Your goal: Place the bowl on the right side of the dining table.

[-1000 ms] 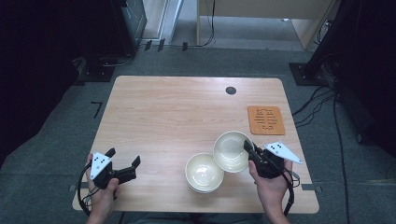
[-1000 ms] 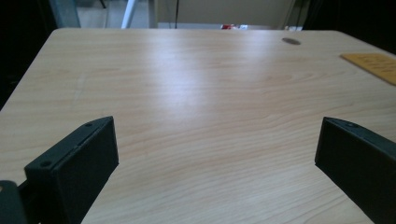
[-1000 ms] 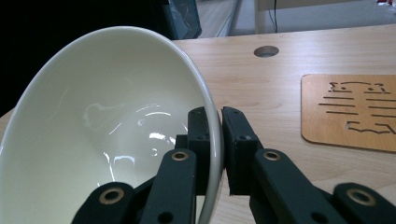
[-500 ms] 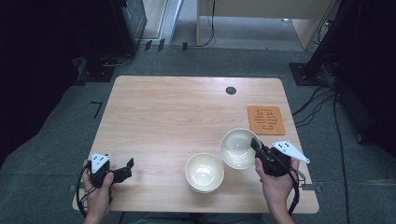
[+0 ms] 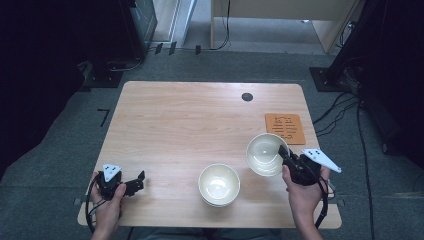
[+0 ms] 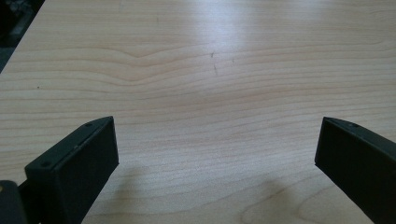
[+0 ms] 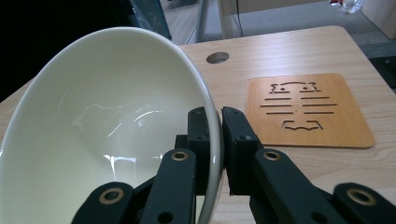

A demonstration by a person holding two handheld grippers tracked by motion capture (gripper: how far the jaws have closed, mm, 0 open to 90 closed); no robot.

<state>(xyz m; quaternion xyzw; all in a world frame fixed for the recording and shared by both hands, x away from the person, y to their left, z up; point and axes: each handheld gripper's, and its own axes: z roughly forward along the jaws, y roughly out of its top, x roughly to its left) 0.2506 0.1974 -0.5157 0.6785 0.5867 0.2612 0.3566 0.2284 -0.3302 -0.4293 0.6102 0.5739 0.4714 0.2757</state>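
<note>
Closest to my right tongs [image 7: 214,140], the rim of a cream ceramic bowl [image 7: 107,121] sits pinched between the two black jaws, one jaw inside the wall and one outside. In the right gripper view the bowl is tilted, its mouth facing left, and its lower edge runs off the bottom and left of the frame, so I cannot see whether it rests on anything. From the high view the same bowl [image 5: 265,154] lies just ahead and to the left of these tongs [image 5: 286,154], and my right hand [image 5: 302,187] comes in from the bottom edge with the forearm cut off.

Just left of the held bowl stands a second cream bowl [image 5: 219,184] on the wooden table [image 5: 200,120]. A pale edge shows beneath it, which may be another bowl under it; I cannot tell.

Beyond the right tongs, slightly to their right, lies an orange wooden trivet [image 7: 306,109] with slots cut through it, flat on the table and apart from the bowl. Farther still is a round cable hole [image 7: 217,57] in the tabletop, partly masked by the bowl's rim.

My left tongs [image 6: 217,154] stand wide open over bare wood grain, nothing between the jaws, whose bases are cropped by the frame. In the high view they [image 5: 141,181] sit near the table's front left edge, well apart from both bowls, held in my left hand [image 5: 107,200].
</note>
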